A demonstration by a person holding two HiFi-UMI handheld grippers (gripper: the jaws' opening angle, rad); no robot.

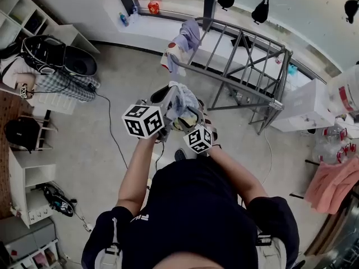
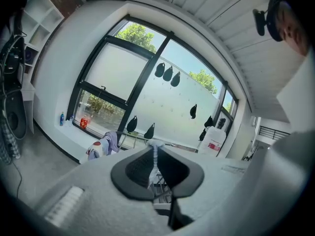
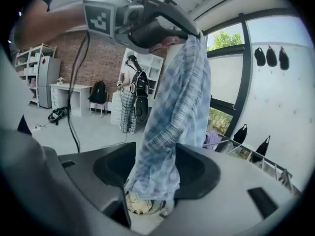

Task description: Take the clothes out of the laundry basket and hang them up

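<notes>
One metal drying rack [image 1: 224, 82] stood by the window, with one lavender-and-white garment [image 1: 182, 43] draped over its left end. One pale blue checked garment [image 3: 179, 97] hung in the air between the two grippers, on the near side of the rack. The left gripper [image 2: 156, 151], held higher, had its fingers [image 2: 135, 171] closed tight on a thin fold at the top of the checked garment. The right gripper [image 3: 156, 168], lower, had its fingers [image 3: 199, 173] well apart, and the cloth hung loosely between them, unpinched. In the head view three black shapes [image 1: 259, 10] hung on the glass. Two small bottles stood on the sill: a blue bottle [image 1: 123, 19] and a red bottle [image 1: 153, 6].
</notes>
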